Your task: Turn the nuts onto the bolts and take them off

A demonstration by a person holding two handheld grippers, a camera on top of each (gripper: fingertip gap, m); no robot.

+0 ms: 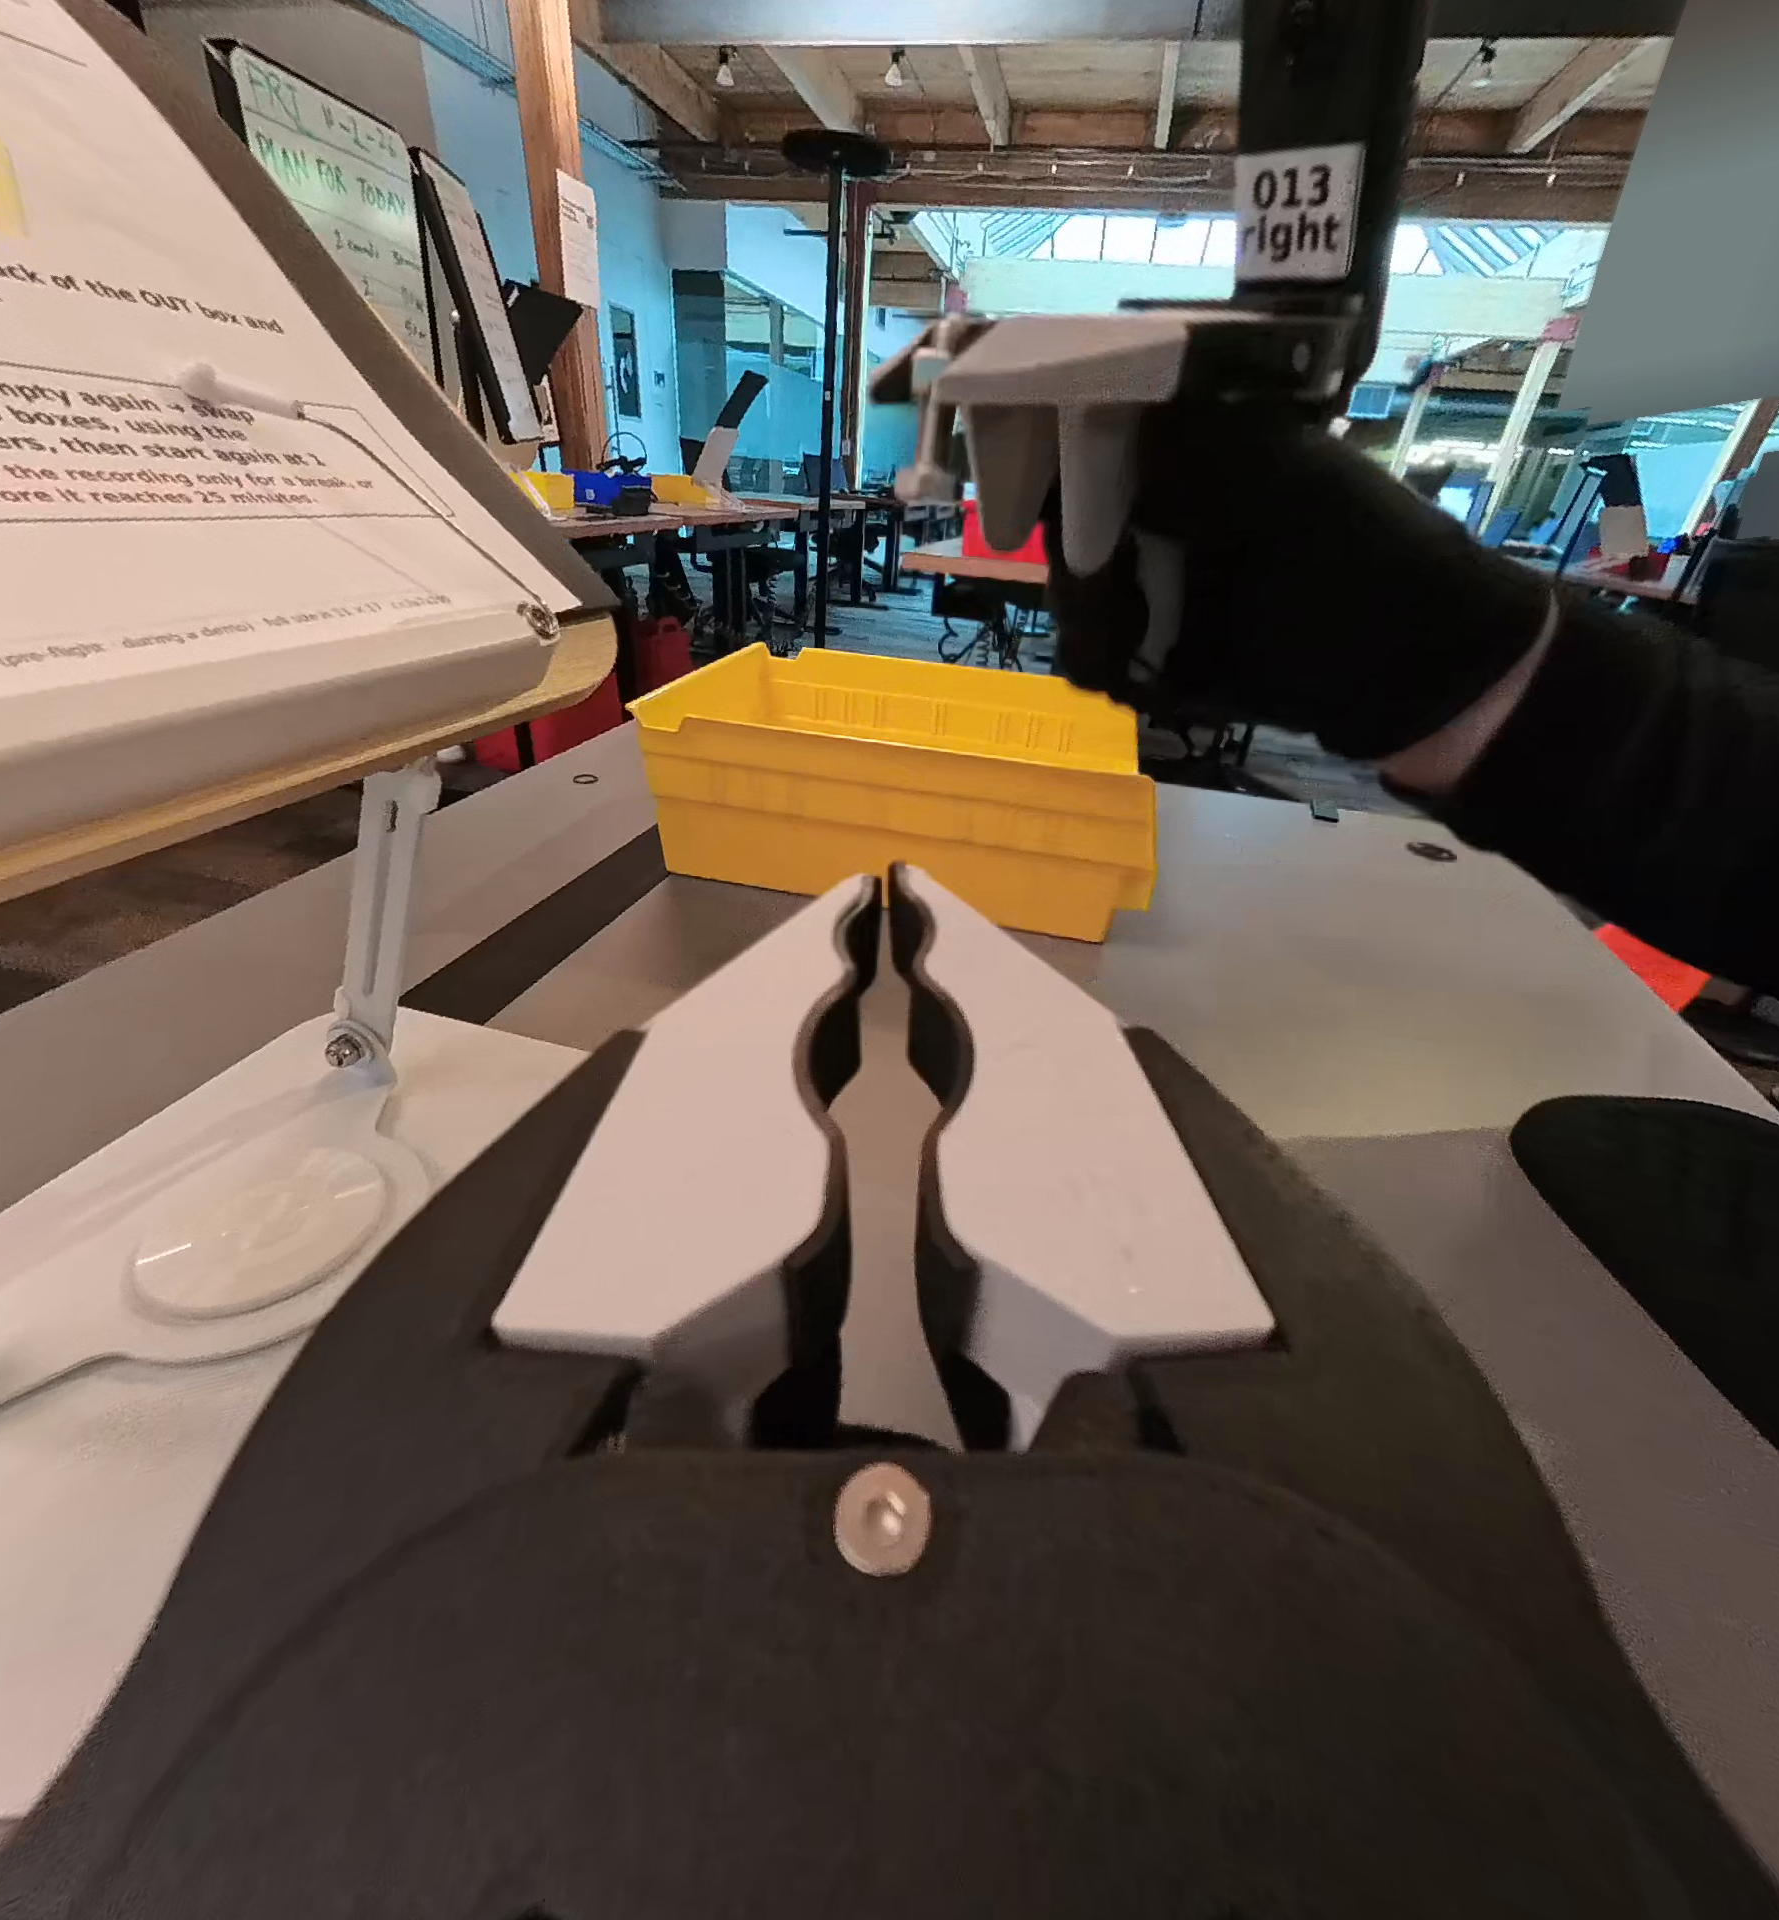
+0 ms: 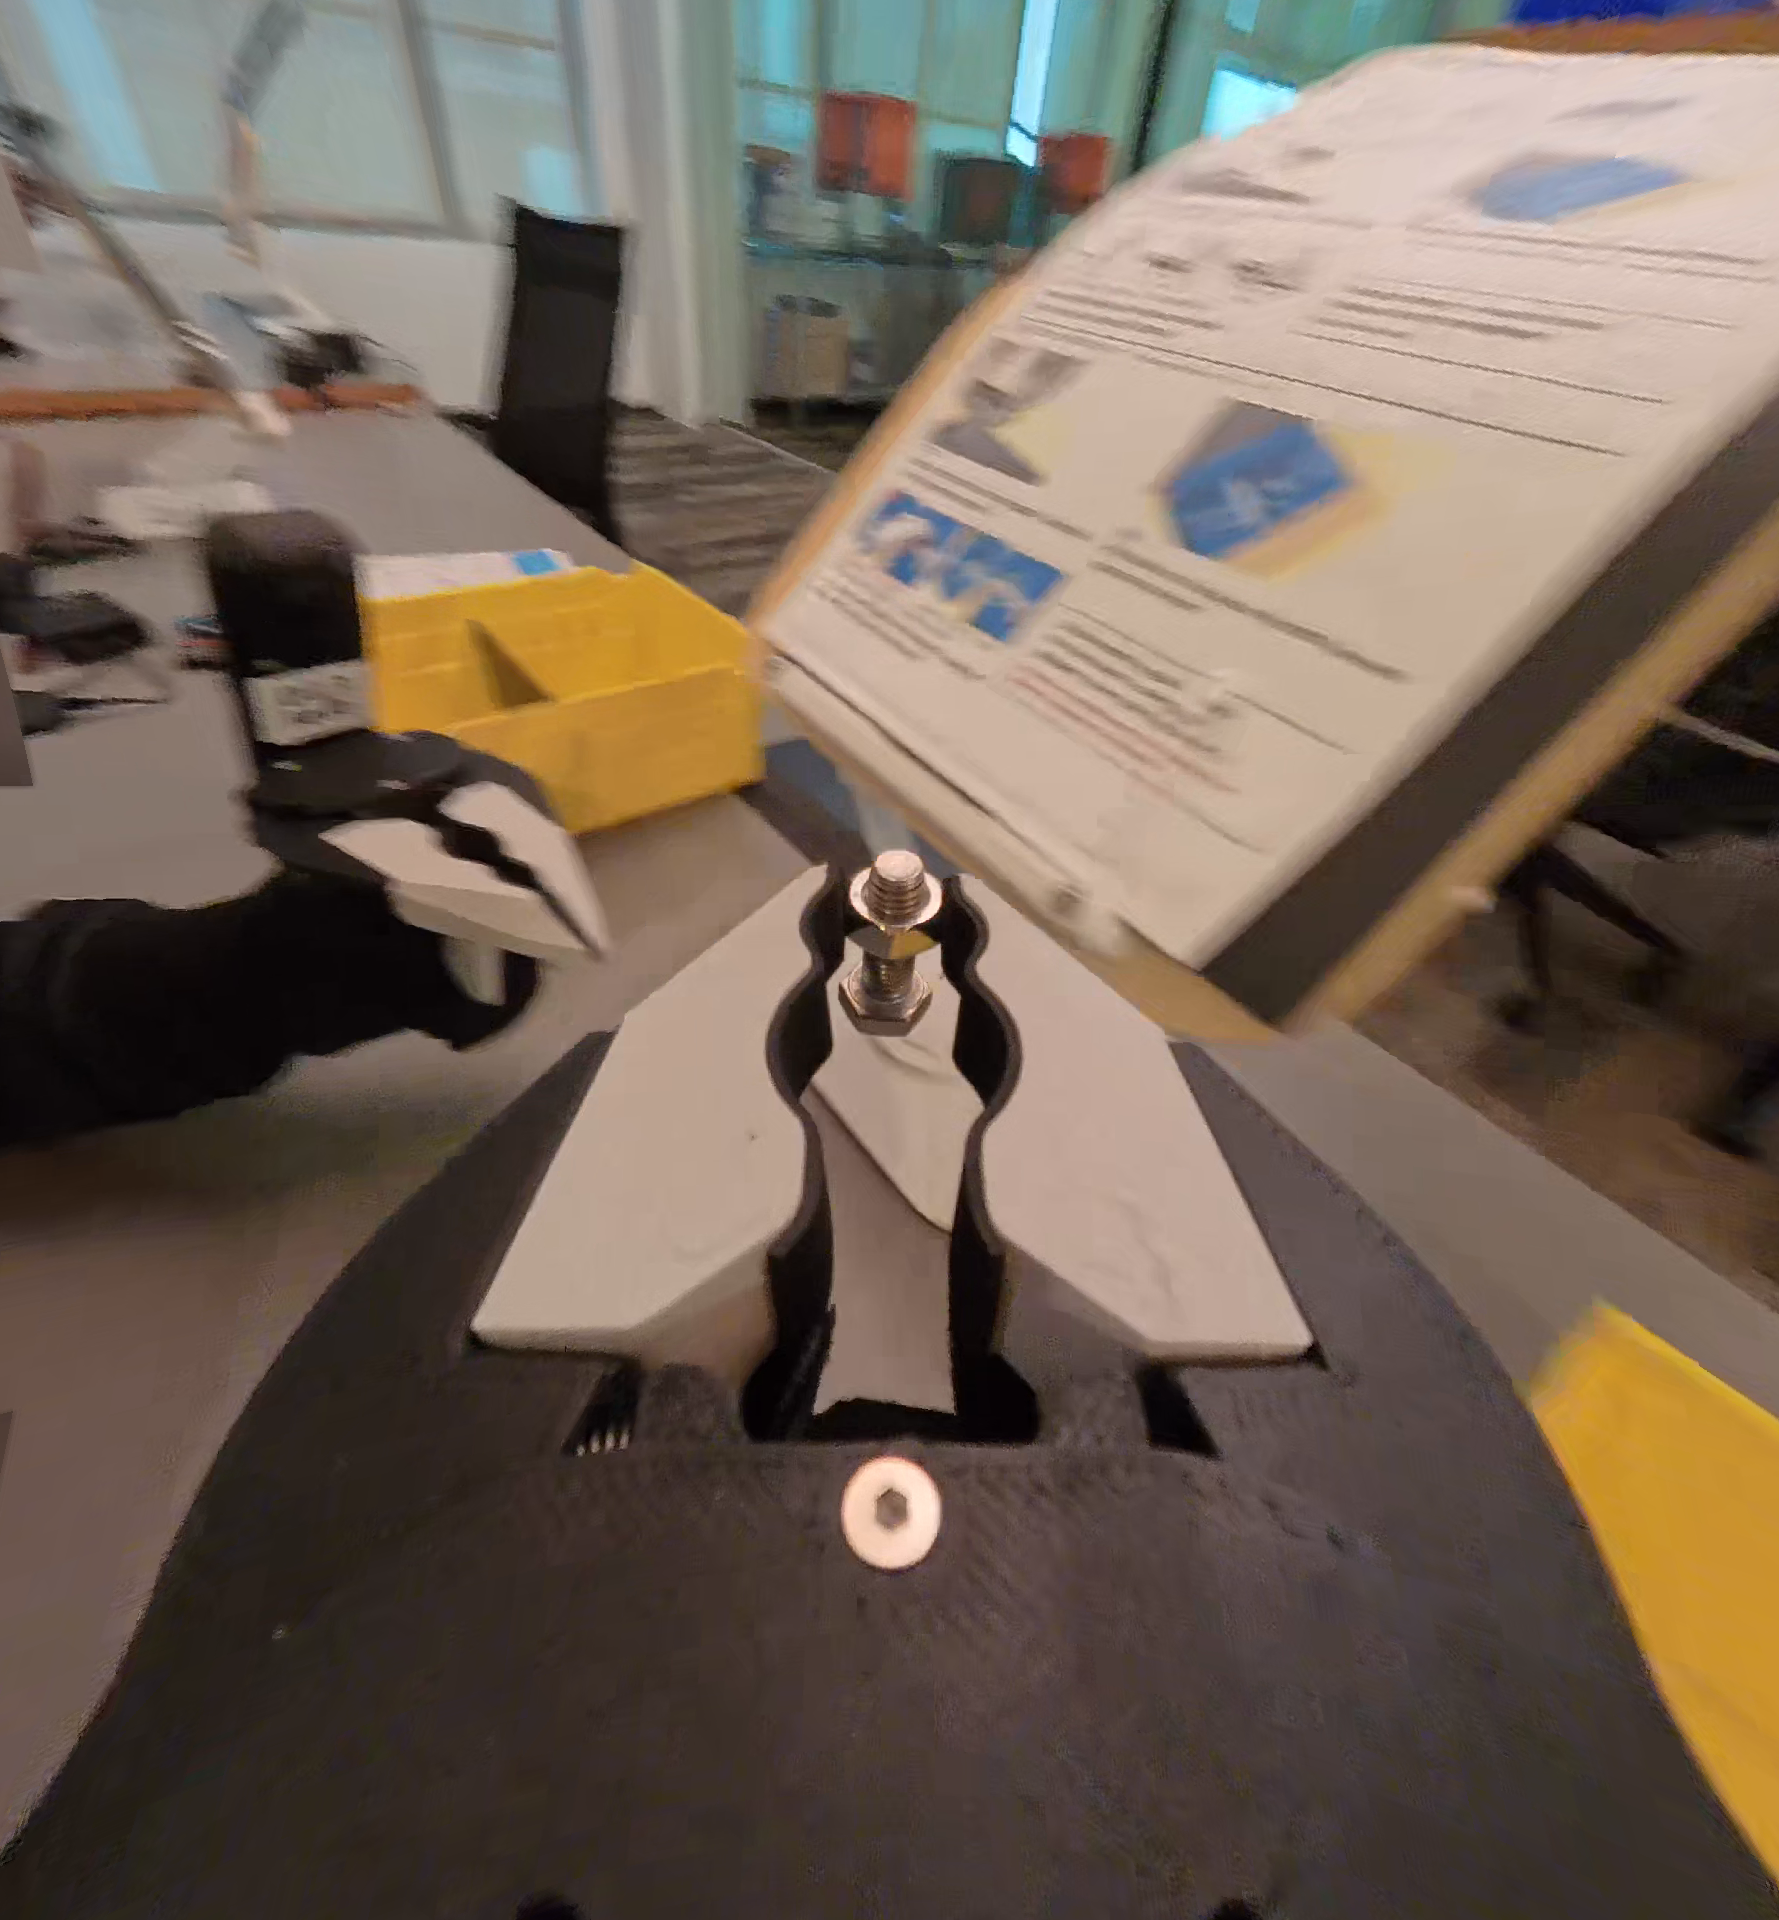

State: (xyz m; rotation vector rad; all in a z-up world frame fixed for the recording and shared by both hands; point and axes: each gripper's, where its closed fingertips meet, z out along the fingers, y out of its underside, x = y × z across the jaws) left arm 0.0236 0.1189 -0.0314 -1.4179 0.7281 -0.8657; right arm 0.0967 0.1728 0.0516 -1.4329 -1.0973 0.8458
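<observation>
In the left wrist view, the left gripper (image 1: 885, 883) sits low over the grey table (image 1: 1332, 997), its fingers drawn narrow with only a thin slit between the tips and nothing held. Just past those tips, in the middle of the frame, stands a yellow bin (image 1: 906, 800). In the upper right the right gripper (image 1: 932, 436) hangs well above the table in a black-gloved hand (image 1: 1311, 592); something thin and pale shows at its tips, probably the bolt, though blur makes that hard to confirm. A tilted instruction board (image 1: 189, 436) fills the upper left.

In the right wrist view, the right gripper (image 2: 890, 914) pinches a nut (image 2: 895, 914) at its tips, and that nut is threaded on a bolt (image 2: 887, 971). The bolt's long axis stands upright in the frame, threaded end up, hex head down. The left gripper (image 2: 578, 920) appears at middle left, pointing right toward the bolt but apart from it. It is the free tool and the nearer one to take the head, so the likely next move is a short sideways reach across the bolt's axis.
</observation>
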